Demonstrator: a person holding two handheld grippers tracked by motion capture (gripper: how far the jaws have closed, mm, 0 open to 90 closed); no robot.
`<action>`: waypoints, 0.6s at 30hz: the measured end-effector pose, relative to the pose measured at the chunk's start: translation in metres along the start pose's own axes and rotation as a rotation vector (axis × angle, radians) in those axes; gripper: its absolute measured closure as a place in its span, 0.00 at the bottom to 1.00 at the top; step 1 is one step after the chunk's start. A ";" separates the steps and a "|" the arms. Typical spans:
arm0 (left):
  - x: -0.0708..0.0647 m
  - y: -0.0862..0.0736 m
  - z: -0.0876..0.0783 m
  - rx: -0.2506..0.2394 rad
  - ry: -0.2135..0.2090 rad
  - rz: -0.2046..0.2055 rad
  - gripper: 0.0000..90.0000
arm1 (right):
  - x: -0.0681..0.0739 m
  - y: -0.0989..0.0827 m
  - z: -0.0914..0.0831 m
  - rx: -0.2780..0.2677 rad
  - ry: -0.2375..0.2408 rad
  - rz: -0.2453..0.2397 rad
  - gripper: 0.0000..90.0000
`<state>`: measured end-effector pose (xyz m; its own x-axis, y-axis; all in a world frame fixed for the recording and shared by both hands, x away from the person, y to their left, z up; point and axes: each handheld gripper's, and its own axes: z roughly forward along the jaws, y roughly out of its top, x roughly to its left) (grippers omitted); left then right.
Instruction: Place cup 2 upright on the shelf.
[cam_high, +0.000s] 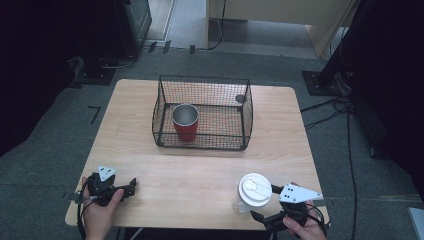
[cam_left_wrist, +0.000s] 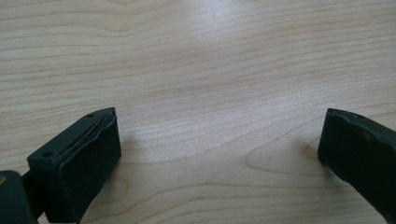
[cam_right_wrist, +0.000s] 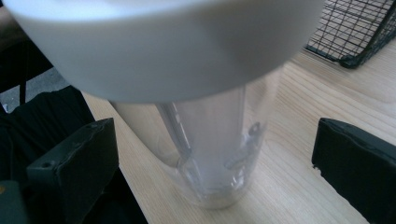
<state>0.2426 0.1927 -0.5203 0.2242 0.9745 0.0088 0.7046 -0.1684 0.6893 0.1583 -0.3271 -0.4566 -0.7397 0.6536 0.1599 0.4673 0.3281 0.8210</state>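
A red cup (cam_high: 185, 122) stood inside the wire basket (cam_high: 248, 117). The right tongs (cam_high: 263, 204) gaped around a clear white-lidded tumbler (cam_high: 254, 192), not gripping; the left tongs (cam_high: 131, 186) rested open and empty on the table (cam_high: 190, 170).

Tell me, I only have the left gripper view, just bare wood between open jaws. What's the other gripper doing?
Observer: The right gripper is open, its jaws on either side of a clear cup with a white lid, not yet touching it.
Operator: Where does that cup stand?
Observer: Upright near the table's near right edge.
Operator: Anything else on the table?
Observer: A black wire basket farther back, with a red cup upright inside at its left.
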 end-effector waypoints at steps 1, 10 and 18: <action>0.000 0.000 0.000 0.000 0.000 0.000 0.00 | 0.001 0.001 0.001 -0.004 0.000 -0.004 0.01; 0.000 0.000 0.000 0.000 0.000 0.000 0.00 | 0.007 0.009 0.005 -0.058 0.006 0.023 0.00; 0.000 0.000 0.000 0.000 0.000 0.000 0.00 | 0.014 0.018 0.008 -0.095 -0.045 0.000 0.00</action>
<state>0.2426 0.1926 -0.5203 0.2240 0.9745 0.0088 0.7046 -0.1682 0.6894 0.1601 -0.3071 -0.4440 -0.7163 0.6843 0.1366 0.4175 0.2634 0.8697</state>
